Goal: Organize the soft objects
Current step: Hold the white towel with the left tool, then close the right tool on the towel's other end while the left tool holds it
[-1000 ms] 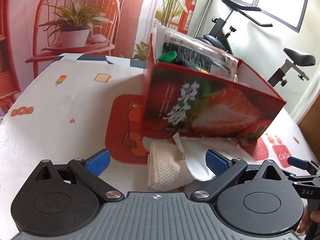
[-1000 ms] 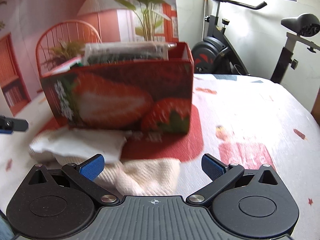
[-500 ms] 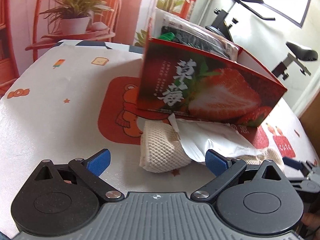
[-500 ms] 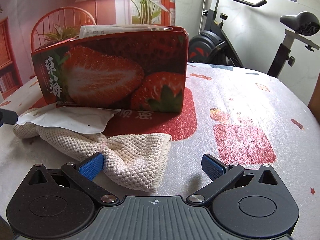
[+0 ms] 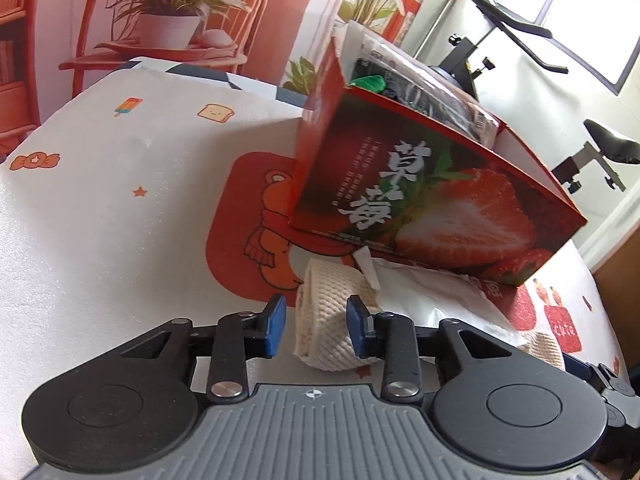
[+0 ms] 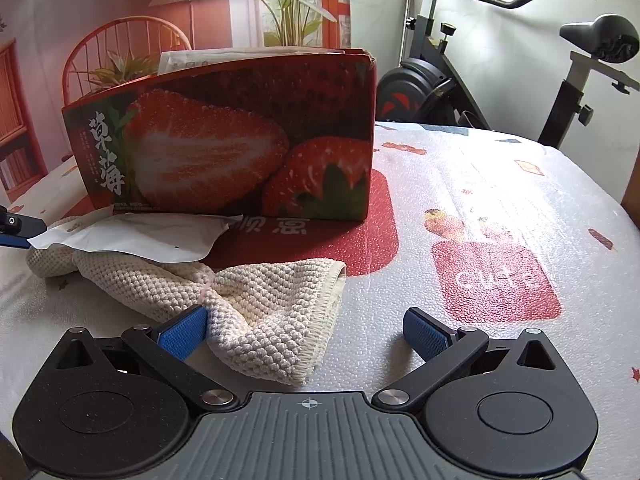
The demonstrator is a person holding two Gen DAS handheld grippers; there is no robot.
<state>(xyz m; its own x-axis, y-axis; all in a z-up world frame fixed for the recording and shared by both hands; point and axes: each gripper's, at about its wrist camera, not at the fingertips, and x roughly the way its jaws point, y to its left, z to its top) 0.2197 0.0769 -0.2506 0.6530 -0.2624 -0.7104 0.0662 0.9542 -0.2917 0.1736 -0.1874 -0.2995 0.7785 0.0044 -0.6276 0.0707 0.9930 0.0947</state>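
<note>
Left wrist view: left gripper [image 5: 316,326] narrowed around towel [image 5: 334,320] before strawberry box [image 5: 420,196]; right gripper [image 6: 306,334] spread; towel unboxed.

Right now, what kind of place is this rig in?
Probably a room at home, doubling as a staged set: an exercise bike by the window, a cartoon-print tablecloth under a strawberry box and cream towel, and a printed backdrop of chair and plants.

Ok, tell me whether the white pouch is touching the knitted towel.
Touching. The right wrist view shows the white pouch lying directly on the cream knitted towel, no gap.
</note>
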